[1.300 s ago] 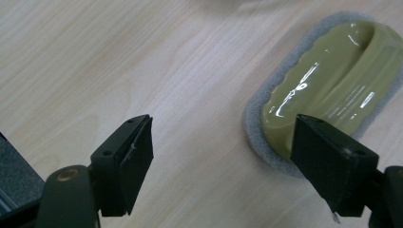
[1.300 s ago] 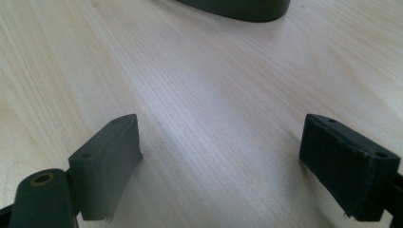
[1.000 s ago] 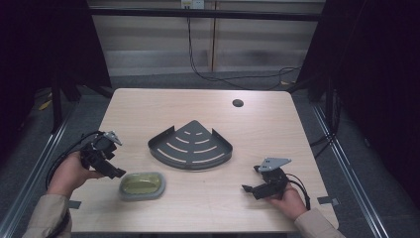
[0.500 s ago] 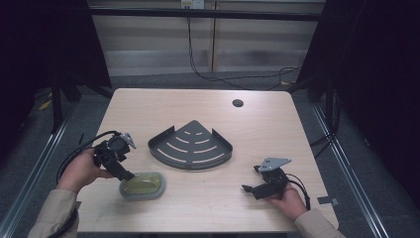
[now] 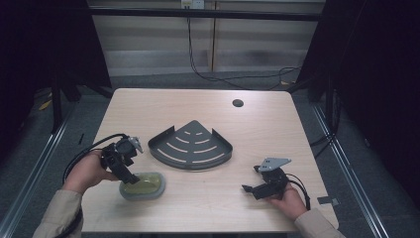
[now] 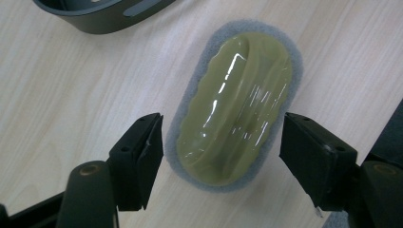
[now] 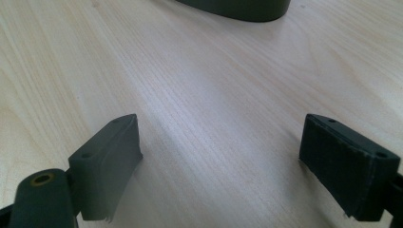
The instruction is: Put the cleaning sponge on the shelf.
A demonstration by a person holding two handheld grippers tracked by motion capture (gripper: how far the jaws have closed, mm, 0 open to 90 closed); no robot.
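While the desk [image 5: 277, 124] carried a dark fan-shaped rack [image 5: 192, 147] at the centre of the high view, the scrub pad [image 5: 142, 184], a green domed grip on a grey sponge base, lay flat at lower left, just in front of the rack and apart from it. Its long axis ran up the left gripper view, passing between the two jaws. The left gripper [image 6: 221, 156] hung directly over the pad's [image 6: 236, 104] near end, jaws spread wider than the pad, one on each long side, with no visible contact and nothing held. A closing stroke across the short axis appeared to be the required move. The right gripper [image 5: 257, 184] rested at lower right, well apart from the pad, jaws wide open over bare desk and empty.
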